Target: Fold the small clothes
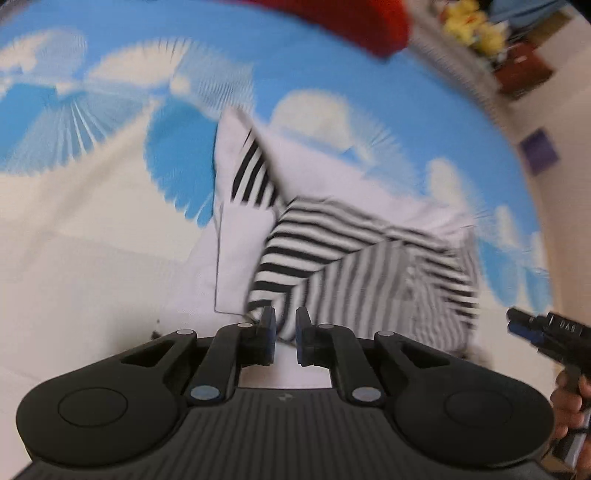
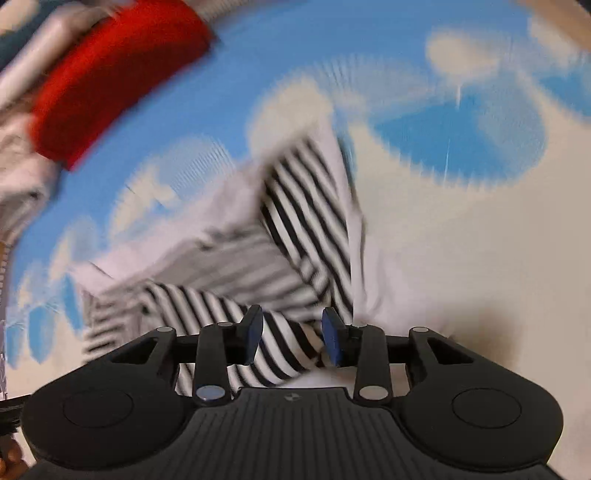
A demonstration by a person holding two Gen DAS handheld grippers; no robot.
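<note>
A small white garment with black-and-white striped sleeves [image 1: 332, 251] lies crumpled on a blue-and-white cloud-print sheet [image 1: 110, 221]. My left gripper [image 1: 285, 325] is open by a narrow gap at the garment's near edge, with nothing between the pads. My right gripper [image 2: 291, 325] is open, and a striped sleeve [image 2: 280, 347] lies under and between its fingers. The right gripper also shows at the right edge of the left wrist view [image 1: 535, 332]. Both views are motion-blurred.
A red cloth [image 1: 354, 26] lies at the far edge of the sheet; it also shows in the right wrist view [image 2: 110, 74]. Yellow soft toys [image 1: 472, 26] and a dark red box [image 1: 524, 70] sit beyond the bed.
</note>
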